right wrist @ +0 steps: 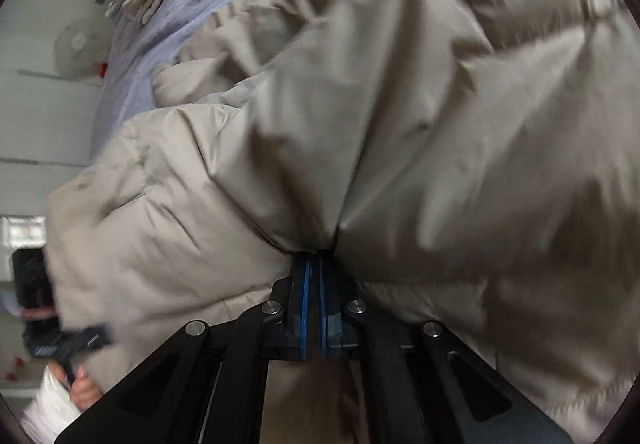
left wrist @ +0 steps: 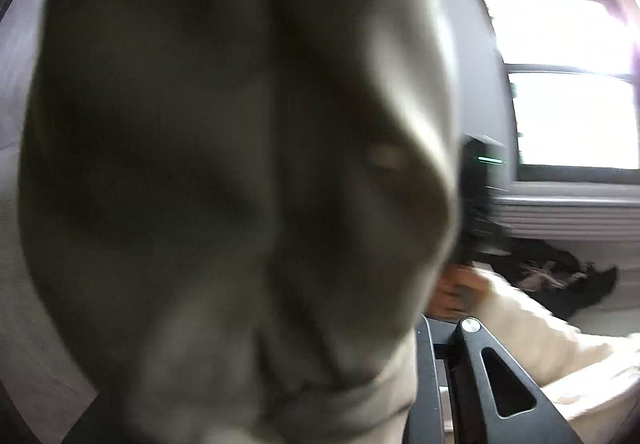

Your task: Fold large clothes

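Right gripper [right wrist: 314, 258] pressed together, pinching a fold of the beige puffer jacket [right wrist: 400, 124] heaped on the lilac bedsheet [right wrist: 160, 44]; left gripper [left wrist: 436, 384] smothered by jacket, grip impossible to tell

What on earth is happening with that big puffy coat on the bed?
A person is folding a beige puffer coat on a bed with a lavender sheet, using a hand-held gripper in each hand. The right gripper is pinched shut on a bunch of the coat's fabric. The left gripper is smothered by the coat, which blocks most of its camera, so its grip cannot be seen. Nothing looks neatly folded yet.
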The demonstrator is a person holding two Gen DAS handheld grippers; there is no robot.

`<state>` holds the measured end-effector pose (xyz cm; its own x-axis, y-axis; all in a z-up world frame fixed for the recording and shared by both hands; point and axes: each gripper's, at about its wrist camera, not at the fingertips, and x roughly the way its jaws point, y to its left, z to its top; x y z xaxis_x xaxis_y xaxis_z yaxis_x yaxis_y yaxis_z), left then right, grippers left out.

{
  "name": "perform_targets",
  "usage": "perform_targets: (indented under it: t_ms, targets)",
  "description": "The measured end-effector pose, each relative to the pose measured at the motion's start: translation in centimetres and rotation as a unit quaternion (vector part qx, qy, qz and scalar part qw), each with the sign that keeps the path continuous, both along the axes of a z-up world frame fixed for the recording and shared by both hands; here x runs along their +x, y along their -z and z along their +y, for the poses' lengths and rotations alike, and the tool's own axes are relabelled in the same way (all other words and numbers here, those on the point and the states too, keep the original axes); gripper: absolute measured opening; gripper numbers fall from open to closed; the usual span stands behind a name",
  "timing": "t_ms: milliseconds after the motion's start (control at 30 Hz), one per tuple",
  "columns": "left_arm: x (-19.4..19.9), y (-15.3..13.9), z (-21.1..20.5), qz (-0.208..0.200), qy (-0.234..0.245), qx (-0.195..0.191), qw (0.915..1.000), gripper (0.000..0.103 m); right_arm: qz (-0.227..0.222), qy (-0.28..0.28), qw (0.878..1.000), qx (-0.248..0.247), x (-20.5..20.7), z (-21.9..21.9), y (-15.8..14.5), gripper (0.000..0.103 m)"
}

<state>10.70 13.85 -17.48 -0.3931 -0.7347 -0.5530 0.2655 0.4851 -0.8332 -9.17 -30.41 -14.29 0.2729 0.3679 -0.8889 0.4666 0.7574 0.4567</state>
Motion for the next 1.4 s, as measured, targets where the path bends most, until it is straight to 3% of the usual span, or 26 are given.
perform_targets:
  t_ms: [100,167,333,467,567,667,800,900,1000,1067,1100,1133,1233,1400]
  targets:
    - [-1.5,-3.9,-2.8,-0.021,0.019,-0.027,0.9992,0.029,0.0,0.013,0.999,0.041,0.3,-1.0,1.1,0.0]
    - [-2.8,-6.1,-5.4,-0.043,0.035,-0.026,0.9981,0.029,0.0,0.017,0.998,0.061,0.4,-1.4,1.5,0.0]
    - [-5.6,-8.4,-11.5,-0.073,0.044,0.011,0.9963,0.029,0.009,0.042,0.989,0.143,0.7,-3.3,3.5,0.0]
    - [-7.1,-9.6,-14.5,-0.098,0.032,0.051,0.9934,0.029,0.026,0.035,0.983,0.176,0.9,-3.9,3.3,0.0]
    - [-7.7,-10.5,-15.5,-0.108,0.026,0.062,0.9918,0.029,0.002,0.0,0.987,0.159,-0.5,-5.0,-0.5,0.002]
    - [-8.7,-10.9,-16.9,-0.119,0.024,0.092,0.9883,0.029,-0.027,-0.024,0.996,0.078,-4.4,-7.6,-5.4,0.002]
    - [-10.7,-12.1,-18.9,-0.138,0.024,0.14,0.9802,0.029,-0.03,0.024,0.999,-0.022,-11.4,-12.3,-8.5,0.002]
    - [-12.4,-13.0,-21.5,-0.154,0.038,0.164,0.9735,0.029,-0.018,0.093,0.995,0.019,-15.4,-15.5,-6.6,0.001]
    - [-15.4,-13.3,-28.9,-0.181,0.073,0.175,0.9651,0.029,-0.028,0.122,0.99,0.063,-16.7,-16.4,-4.5,0.001]
    - [-16.8,-13.1,-31.7,-0.194,0.097,0.162,0.9625,0.045,-0.032,0.122,0.99,0.069,-16.8,-16.5,-3.7,0.0]
    - [-17.6,-12.7,-33.4,-0.191,0.12,0.142,0.9639,0.065,-0.036,0.124,0.989,0.075,-16.7,-16.5,-3.3,0.0]
    - [-18.3,-11.9,-35.0,-0.188,0.136,0.129,0.9643,0.071,-0.038,0.126,0.988,0.08,-16.6,-16.7,-3.1,0.0]
    - [-19.8,-9.2,-38.7,-0.183,0.171,0.115,0.9613,0.083,-0.047,0.136,0.984,0.103,-18.2,-17.8,-2.8,0.0]
    - [-18.4,-5.4,-41.3,-0.086,0.135,0.099,0.9822,0.083,-0.074,0.153,0.981,0.089,-22.0,-19.6,-6.4,0.006]
